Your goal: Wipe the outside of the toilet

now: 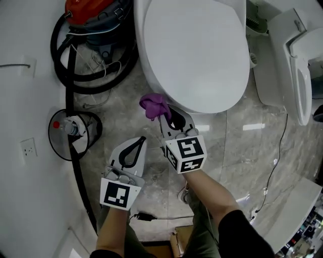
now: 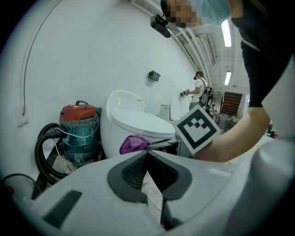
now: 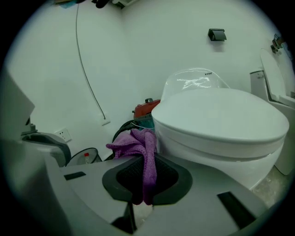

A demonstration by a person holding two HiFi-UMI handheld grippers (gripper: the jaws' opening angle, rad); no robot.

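Observation:
A white toilet (image 1: 197, 50) with its lid down fills the top of the head view; its bowl (image 3: 221, 124) looms at the right of the right gripper view. My right gripper (image 1: 160, 115) is shut on a purple cloth (image 1: 153, 105), (image 3: 140, 150), which bunches at the jaw tips against the toilet's front left side. In the left gripper view the cloth (image 2: 133, 144) shows beside the bowl (image 2: 133, 124). My left gripper (image 1: 142, 138) hangs lower left of the right one, shut with nothing in it, clear of the toilet.
A red and teal vacuum cleaner (image 1: 93, 15) with black hose (image 1: 75, 70) stands left of the toilet. A small round bin (image 1: 74, 132) holding a bottle sits by the left wall. A second toilet (image 1: 295, 65) stands at the right. Cables run across the marble floor (image 1: 237, 146).

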